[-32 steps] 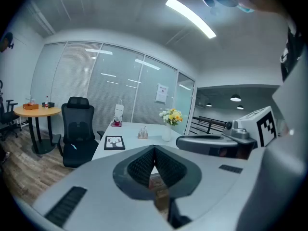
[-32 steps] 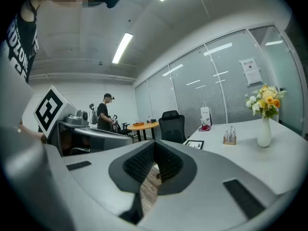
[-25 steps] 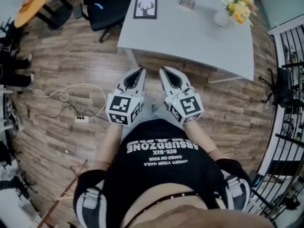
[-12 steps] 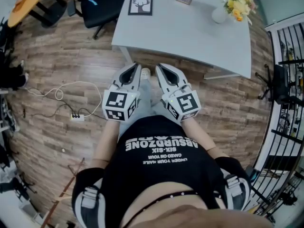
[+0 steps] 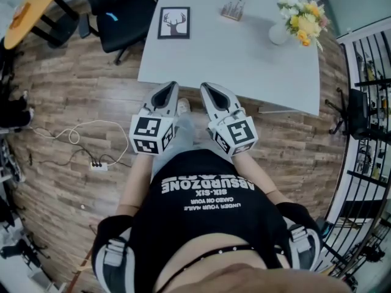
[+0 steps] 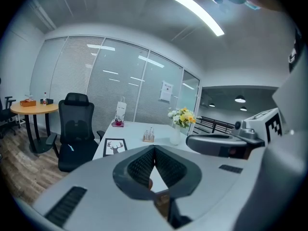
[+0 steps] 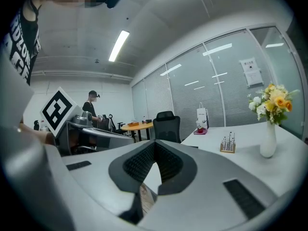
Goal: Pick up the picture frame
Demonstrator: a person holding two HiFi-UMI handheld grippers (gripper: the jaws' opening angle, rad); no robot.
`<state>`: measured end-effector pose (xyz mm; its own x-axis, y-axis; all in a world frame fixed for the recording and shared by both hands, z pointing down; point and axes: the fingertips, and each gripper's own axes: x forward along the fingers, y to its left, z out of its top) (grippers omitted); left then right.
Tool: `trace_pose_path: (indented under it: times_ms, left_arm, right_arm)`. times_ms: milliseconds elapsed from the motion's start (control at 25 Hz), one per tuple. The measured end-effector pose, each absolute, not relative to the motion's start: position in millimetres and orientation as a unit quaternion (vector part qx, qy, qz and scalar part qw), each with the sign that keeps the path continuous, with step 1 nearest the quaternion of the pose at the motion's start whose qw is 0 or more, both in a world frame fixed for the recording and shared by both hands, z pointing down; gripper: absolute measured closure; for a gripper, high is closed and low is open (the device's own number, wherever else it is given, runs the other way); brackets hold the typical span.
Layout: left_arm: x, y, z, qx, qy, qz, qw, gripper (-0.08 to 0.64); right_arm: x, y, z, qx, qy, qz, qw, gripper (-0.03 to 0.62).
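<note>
Pointing forward side by side, left claw (image 5: 172,85) and right claw (image 5: 204,85) have their tips at the near edge of the grey worktop (image 5: 244,60) in the head view. Left claw (image 6: 154,148): jaws pressed together at the tip, nothing between them. Right claw (image 7: 154,143): same, jaws fully together, empty.

Picture frame (image 5: 174,22) lies flat on the worktop, ahead of the left claw and well apart from it, deer print facing up. From the left gripper view the picture frame (image 6: 115,147) sits just left of the claw tip and beyond it. It does not show in the right gripper view.

Small rack (image 5: 233,10) is ahead of the right claw, farther back than the frame. Vase (image 5: 279,32) with flowers (image 5: 303,12) stands ahead and to the right of the right claw. Paper bag (image 6: 120,113) stands at the far end of the worktop.

Black office chair (image 5: 122,11) is ahead-left of the left claw, off the worktop. Round orange table (image 5: 30,8) is farther left. Power strip (image 5: 96,165) with a cable lies on the wood floor (image 5: 73,90), left of and behind the left claw.
</note>
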<state>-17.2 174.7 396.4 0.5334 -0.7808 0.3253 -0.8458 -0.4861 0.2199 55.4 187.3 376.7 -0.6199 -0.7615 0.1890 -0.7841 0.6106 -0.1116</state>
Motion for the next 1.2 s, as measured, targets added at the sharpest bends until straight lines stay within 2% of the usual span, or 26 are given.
trace_pose_path:
  times_ms: [600, 1200]
  left_arm:
    - [-26, 8, 407, 0.857, -0.469, 0.111, 0.181, 0.543]
    - [-50, -89, 441, 0.829, -0.504, 0.147, 0.195, 0.541]
  right_arm:
    - [49, 18, 384, 0.435, -0.892, 0.094, 0.078, 0.575]
    - [38, -78, 416, 0.429, -0.889, 0.131, 0.097, 0.574]
